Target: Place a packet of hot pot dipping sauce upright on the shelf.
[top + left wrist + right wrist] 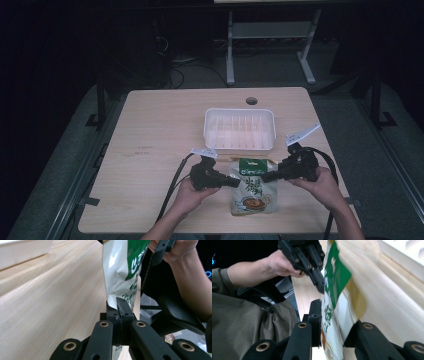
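- Seen from above, a flat foil pouch (251, 186) with a green top band, a white body and a printed bowl picture lies on the near half of a pale wood-grain worktop (160, 135), between two black handheld grippers.
- Glossy and crinkled, the pouch is a rounded rectangle; its long axis runs from the person's edge toward the far edge, with the green band pointing away from the person.
- The left gripper (235, 182) comes in from the pouch's left edge; in the left gripper view its jaws are pressed together on a thin fold of the white film (117, 270), which bends and dimples above the pinch.
- The right gripper (266, 176) meets the pouch's upper right edge; in the right gripper view its jaws stand partly apart with the pouch (337, 302) between them, the left pad close against the printed face while a visible gap remains on the other side, so no firm grip shows.
- A shallow white plastic tray (272, 131) with rounded corners and a ribbed, translucent floor sits just beyond the pouch's top edge, near but apart.
- Bare hands hold both matte, jointed grippers, and black cables trail back from them over the worktop.
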Demonstrator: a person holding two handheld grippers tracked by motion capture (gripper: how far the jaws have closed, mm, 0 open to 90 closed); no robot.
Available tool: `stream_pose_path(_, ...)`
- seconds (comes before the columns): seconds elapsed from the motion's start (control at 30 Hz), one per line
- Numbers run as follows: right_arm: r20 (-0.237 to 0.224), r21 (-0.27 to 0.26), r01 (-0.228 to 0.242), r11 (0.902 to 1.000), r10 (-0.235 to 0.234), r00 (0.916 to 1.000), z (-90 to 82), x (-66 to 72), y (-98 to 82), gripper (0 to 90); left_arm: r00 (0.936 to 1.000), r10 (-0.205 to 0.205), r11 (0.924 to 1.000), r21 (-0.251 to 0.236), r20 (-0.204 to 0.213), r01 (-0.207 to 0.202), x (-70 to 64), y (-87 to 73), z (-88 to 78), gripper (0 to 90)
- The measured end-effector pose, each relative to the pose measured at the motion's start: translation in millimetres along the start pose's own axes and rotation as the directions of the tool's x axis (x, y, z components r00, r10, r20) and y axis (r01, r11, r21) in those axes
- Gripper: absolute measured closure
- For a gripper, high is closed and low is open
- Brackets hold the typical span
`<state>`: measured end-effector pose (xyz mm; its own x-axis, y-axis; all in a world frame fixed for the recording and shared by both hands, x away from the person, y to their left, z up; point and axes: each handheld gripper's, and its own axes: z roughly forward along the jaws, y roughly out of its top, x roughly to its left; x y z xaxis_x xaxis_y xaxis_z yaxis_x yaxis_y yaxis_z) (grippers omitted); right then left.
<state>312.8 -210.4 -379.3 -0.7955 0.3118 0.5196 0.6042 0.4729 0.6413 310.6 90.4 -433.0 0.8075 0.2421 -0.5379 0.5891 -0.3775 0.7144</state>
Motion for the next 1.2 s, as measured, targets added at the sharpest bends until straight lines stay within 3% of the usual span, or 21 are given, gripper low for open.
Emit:
stream_pose_path(0.23,0.008,0.015,0.009,0.9998,-0.009,0.9999,-1.0,1.9,9.5,74.3,0.9999,0.012,0.9999,-0.003,0.009,-0.012,-1.9,2.2,-5.3,90.0)
stream_pose_path(0.43,0.006,-0.016,0.026,0.9995,-0.026,0.9996,-9.8,6.2,15.1,77.4,0.9992,0.039,0.9992,0.007,0.009,-0.039,-6.3,5.3,-7.2,90.0)
stream_pose_path(0.47,0.009,-0.005,0.036,0.9994,-0.036,0.9993,-12.5,8.8,17.8,81.9,0.9990,0.043,0.9990,0.010,0.010,-0.043,-7.2,5.7,-7.2,90.0)
stream_pose_path(0.6,0.036,0.056,0.050,0.9972,-0.052,0.9980,-8.6,12.5,21.3,83.6,0.9988,0.048,0.9987,0.018,0.004,-0.048,-8.1,6.5,-6.9,90.0)
stream_pose_path(0.73,0.025,0.078,0.074,0.9942,-0.076,0.9968,-8.1,18.5,23.7,89.3,0.9986,0.054,0.9984,0.020,0.004,-0.054,-9.6,6.4,-7.6,88.9)
stream_pose_path(0.83,0.023,0.082,0.093,0.9923,-0.095,0.9952,-8.1,22.5,24.6,89.5,0.9983,0.058,0.9981,0.020,0.000,-0.058,-10.4,6.9,-9.8,79.2)
stream_pose_path(1.03,0.022,0.085,0.094,0.9920,-0.096,0.9951,-12.7,31.9,27.2,89.7,0.9921,0.104,0.9937,0.050,-0.071,-0.100,-15.6,8.4,-18.9,66.3)
stream_pose_path(1.07,0.033,0.076,0.088,0.9933,-0.090,0.9954,-16.1,34.3,28.4,89.7,0.9827,0.136,0.9891,0.075,-0.126,-0.127,-18.6,8.0,-22.7,64.1)
stream_pose_path(1.1,0.033,0.076,0.088,0.9933,-0.090,0.9954,-16.1,34.3,28.4,89.7,0.9827,0.136,0.9891,0.075,-0.126,-0.127,-18.6,8.0,-22.7,63.5)
stream_pose_path(1.13,0.054,0.071,0.076,0.9946,-0.080,0.9953,-19.4,35.9,29.5,89.7,0.9703,0.168,0.9830,0.105,-0.174,-0.151,-21.5,7.0,-25.2,61.5)
stream_pose_path(1.17,0.067,0.069,0.067,0.9954,-0.071,0.9952,-21.4,36.7,30.2,89.7,0.9703,0.168,0.9830,0.105,-0.174,-0.151,-21.5,7.0,-25.2,59.9)
stream_pose_path(1.2,0.081,0.066,0.060,0.9961,-0.065,0.9946,-23.2,37.1,30.9,89.7,0.9539,0.207,0.9741,0.136,-0.217,-0.180,-25.1,5.9,-27.4,59.2)
